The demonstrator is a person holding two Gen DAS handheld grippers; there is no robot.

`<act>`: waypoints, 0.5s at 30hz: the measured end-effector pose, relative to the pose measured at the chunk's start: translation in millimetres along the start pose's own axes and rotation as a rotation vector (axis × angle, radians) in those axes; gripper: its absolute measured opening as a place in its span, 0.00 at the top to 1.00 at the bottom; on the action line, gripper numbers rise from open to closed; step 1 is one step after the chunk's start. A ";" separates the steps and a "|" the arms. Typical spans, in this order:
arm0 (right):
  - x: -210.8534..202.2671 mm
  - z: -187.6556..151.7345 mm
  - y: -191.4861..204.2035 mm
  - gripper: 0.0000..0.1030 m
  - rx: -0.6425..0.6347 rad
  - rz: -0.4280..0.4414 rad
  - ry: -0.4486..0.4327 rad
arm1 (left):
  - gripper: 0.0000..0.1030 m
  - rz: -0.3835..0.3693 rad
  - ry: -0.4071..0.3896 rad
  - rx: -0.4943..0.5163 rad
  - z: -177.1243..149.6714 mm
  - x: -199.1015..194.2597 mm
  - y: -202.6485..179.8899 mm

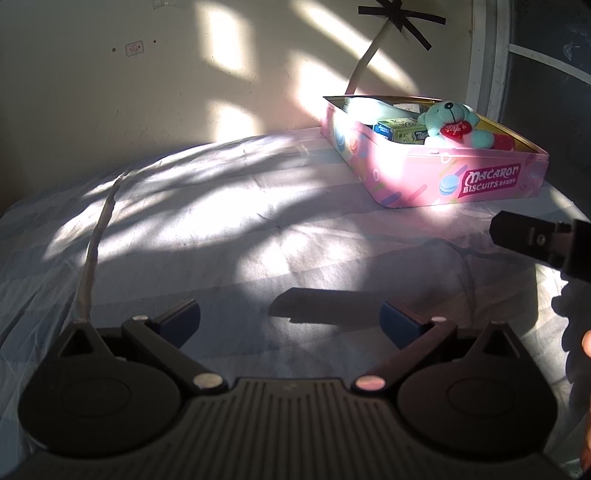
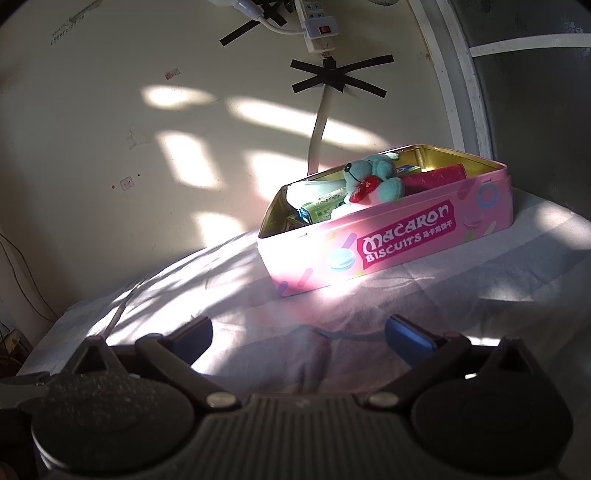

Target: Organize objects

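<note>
A pink Macaron Biscuits tin [image 1: 480, 181] [image 2: 406, 243] stands open on the sheet-covered table at the back right. In it lie a teal teddy bear with a red heart [image 1: 452, 122] [image 2: 373, 179], a green box [image 1: 404, 133] [image 2: 321, 208], a red packet [image 2: 436, 175] and a white item [image 2: 306, 190]. My left gripper [image 1: 290, 319] is open and empty, low over the sheet, well short of the tin. My right gripper [image 2: 299, 334] is open and empty, just in front of the tin. Part of the right gripper [image 1: 535, 240] shows at the right edge of the left wrist view.
A white cable [image 1: 96, 240] runs across the sheet on the left. A flat white cable [image 2: 317, 136] is taped to the wall behind the tin, under a power strip [image 2: 317, 26]. A window frame [image 2: 458, 92] stands at the right. The table edge drops off at left.
</note>
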State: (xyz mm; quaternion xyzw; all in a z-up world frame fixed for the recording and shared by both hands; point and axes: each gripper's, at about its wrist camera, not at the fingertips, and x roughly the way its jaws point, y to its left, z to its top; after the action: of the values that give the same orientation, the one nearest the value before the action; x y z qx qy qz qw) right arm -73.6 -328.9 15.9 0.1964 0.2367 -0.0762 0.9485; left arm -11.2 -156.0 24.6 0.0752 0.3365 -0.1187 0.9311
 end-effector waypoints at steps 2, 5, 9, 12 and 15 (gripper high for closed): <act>0.8 0.1 -0.7 0.00 0.001 0.001 0.002 | 0.00 0.002 0.008 -0.002 -0.1 1.1 -1.1; 1.4 0.0 -1.6 0.00 0.002 0.003 0.004 | 0.00 0.004 0.014 -0.006 0.2 2.6 -1.8; 2.9 -0.2 -2.5 0.00 0.005 0.006 0.007 | 0.00 0.006 0.018 -0.006 0.4 3.2 -2.3; 2.8 -0.6 -2.0 0.00 0.006 0.006 0.008 | 0.00 0.005 0.020 -0.003 -0.1 3.3 -2.7; 2.4 -1.2 -1.6 0.00 0.006 0.006 0.007 | 0.00 0.001 0.020 0.000 -0.3 3.0 -3.3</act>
State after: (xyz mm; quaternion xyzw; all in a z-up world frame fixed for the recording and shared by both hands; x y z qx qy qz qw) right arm -72.4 -330.0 13.2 0.2003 0.2391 -0.0737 0.9472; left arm -10.0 -159.6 22.2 0.0767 0.3459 -0.1174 0.9277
